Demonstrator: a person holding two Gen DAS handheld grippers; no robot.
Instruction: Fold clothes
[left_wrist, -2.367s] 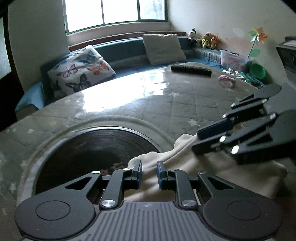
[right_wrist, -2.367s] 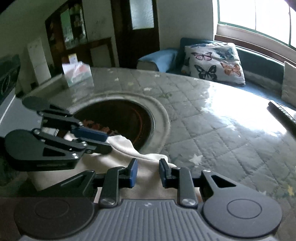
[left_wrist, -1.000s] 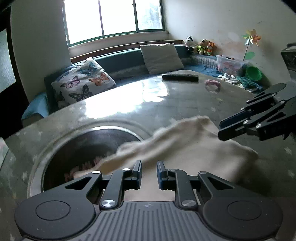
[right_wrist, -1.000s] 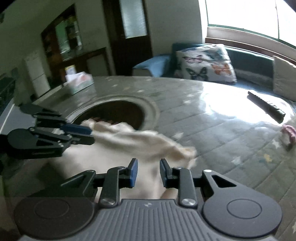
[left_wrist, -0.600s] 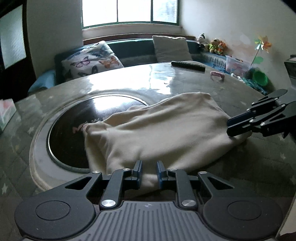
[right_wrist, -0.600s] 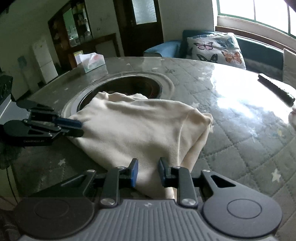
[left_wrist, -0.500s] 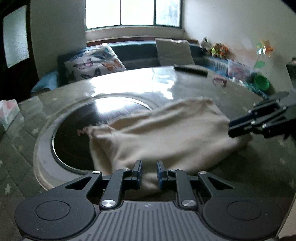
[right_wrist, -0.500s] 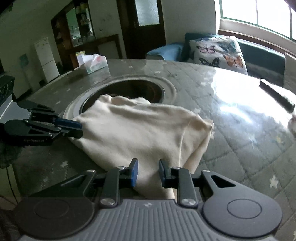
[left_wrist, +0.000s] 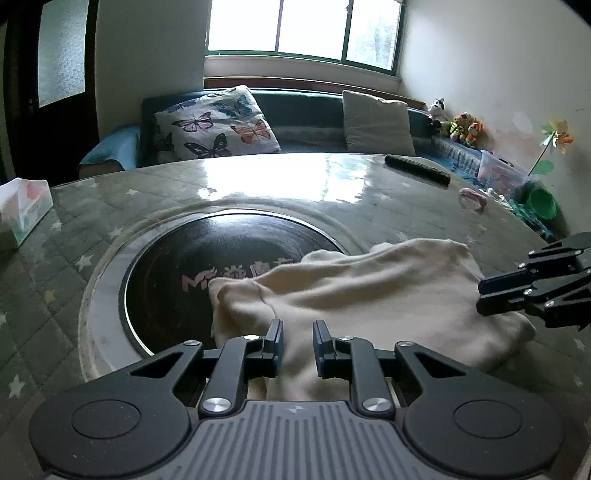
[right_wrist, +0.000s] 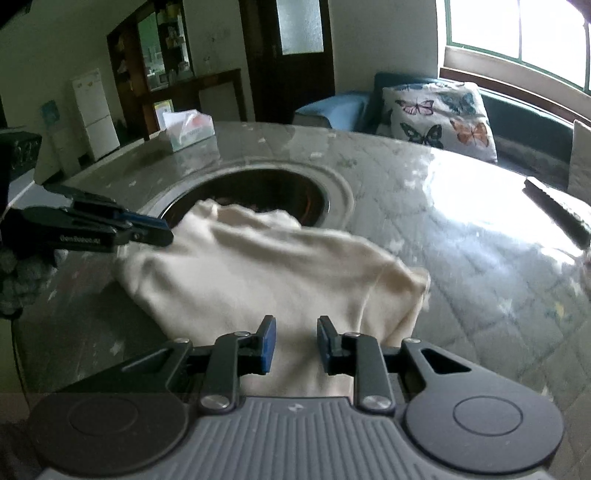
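Observation:
A cream garment (left_wrist: 369, 295) lies spread on the round table, its far edge over the dark round inset (left_wrist: 207, 266). My left gripper (left_wrist: 297, 345) sits over the garment's near edge with its jaws a little apart and cloth below them. My right gripper (right_wrist: 293, 347) is likewise over the garment (right_wrist: 258, 280) near its right edge, jaws apart, with cloth running under them. Whether either pinches cloth is unclear. Each gripper shows in the other's view, the right one (left_wrist: 484, 299) and the left one (right_wrist: 162, 230).
A tissue box (left_wrist: 22, 206) stands at the table's left. A black remote (left_wrist: 417, 170) and a pink item (left_wrist: 472, 195) lie at the far right. Behind the table is a bench with a butterfly cushion (left_wrist: 218, 125). The table's front edge is just below my grippers.
The garment was lifted, swung out and laid flat across the table. Since half a second ago both grippers have dropped lower and nearer its edges, and their jaws stand slightly wider.

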